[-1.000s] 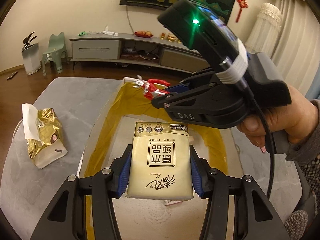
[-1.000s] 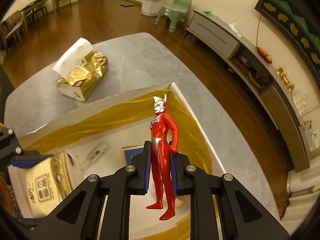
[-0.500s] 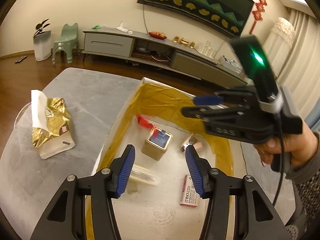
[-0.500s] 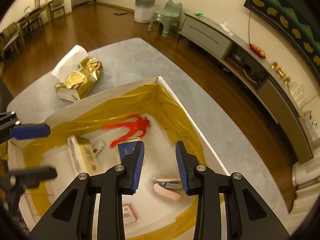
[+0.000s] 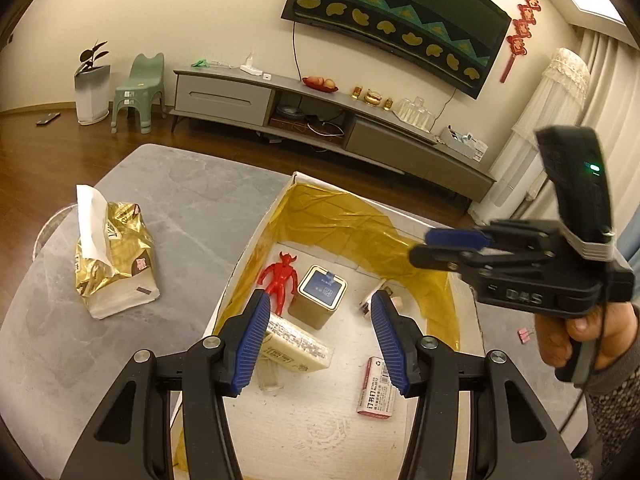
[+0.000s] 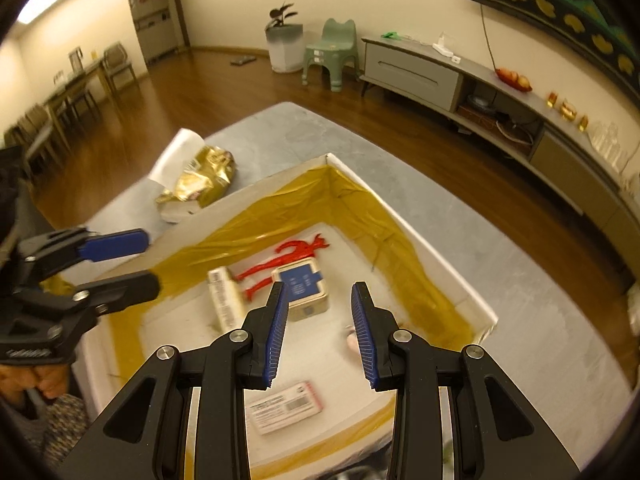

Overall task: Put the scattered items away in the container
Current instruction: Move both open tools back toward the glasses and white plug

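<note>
A white box lined with yellow film stands on the grey table. Inside it lie a red toy figure, a square tin with a blue lid, a cream tissue pack, a staples box and a small pink item. My left gripper hangs open above the box, holding nothing. My right gripper is open too, above the box's right side.
A gold tissue pack with a white sheet sticking out lies on the table left of the box. A pink binder clip sits on the table right of it. A TV cabinet and green stool stand beyond.
The left gripper let go of the cream tissue pack and the right let go of the red figure; both now lie in the box. Both grippers rose and stand open.
</note>
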{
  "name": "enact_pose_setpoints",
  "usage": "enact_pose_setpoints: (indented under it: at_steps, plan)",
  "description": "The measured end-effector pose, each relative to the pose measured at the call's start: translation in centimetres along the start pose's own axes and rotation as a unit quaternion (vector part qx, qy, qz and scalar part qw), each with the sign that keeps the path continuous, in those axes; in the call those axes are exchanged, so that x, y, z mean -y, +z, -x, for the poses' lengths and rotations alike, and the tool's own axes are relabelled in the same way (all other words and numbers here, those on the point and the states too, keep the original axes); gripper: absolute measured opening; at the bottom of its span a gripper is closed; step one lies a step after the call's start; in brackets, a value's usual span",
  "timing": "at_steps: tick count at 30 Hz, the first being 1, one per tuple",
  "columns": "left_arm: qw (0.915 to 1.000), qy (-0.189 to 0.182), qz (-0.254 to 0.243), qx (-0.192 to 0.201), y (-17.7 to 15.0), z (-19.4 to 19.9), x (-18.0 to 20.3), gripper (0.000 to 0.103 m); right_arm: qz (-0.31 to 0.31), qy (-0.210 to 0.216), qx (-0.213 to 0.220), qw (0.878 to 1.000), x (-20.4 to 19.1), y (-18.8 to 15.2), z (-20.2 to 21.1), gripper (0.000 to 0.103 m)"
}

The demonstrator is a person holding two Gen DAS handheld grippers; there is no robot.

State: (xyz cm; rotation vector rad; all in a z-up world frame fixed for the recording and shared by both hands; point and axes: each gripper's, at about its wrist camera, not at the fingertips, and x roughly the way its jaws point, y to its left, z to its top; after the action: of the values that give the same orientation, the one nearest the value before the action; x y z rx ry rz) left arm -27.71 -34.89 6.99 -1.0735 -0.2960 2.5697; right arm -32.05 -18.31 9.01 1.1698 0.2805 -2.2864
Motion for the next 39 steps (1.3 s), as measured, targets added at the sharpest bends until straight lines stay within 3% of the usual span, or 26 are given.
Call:
enact_pose_setpoints:
  at_steps: [8,18,27,32,39]
  plan:
    - [0.9999,-0.001,-0.013,0.002,-0.5,0.4,1.1,0.054,-0.06,0.056,0.035,0.996,0.4,-3.5,3.4,0.035]
    - [0.9992,-0.001,-0.04,-0.003,-1.1,0.3,3.2,0.054,-0.135,0.108,0.076,0.982,1.6,-9.2,7.3,0.037]
    - [0.9978,0.001,-0.066,-0.009,-2.1,-0.1,5.3,0.054,-0.157,0.124,0.094,0.975,2.4,-13.0,9.3,0.037]
    - [0.9954,-0.005,-0.095,0.016,-2.8,0.9,7.5,0.054,-0.219,0.138,0.129,0.957,5.3,-16.2,10.4,0.037]
    - [0.9857,-0.068,-0.153,0.018,-4.9,1.8,13.1,0.054,-0.291,0.128,0.14,0.938,10.0,-19.2,11.6,0.04]
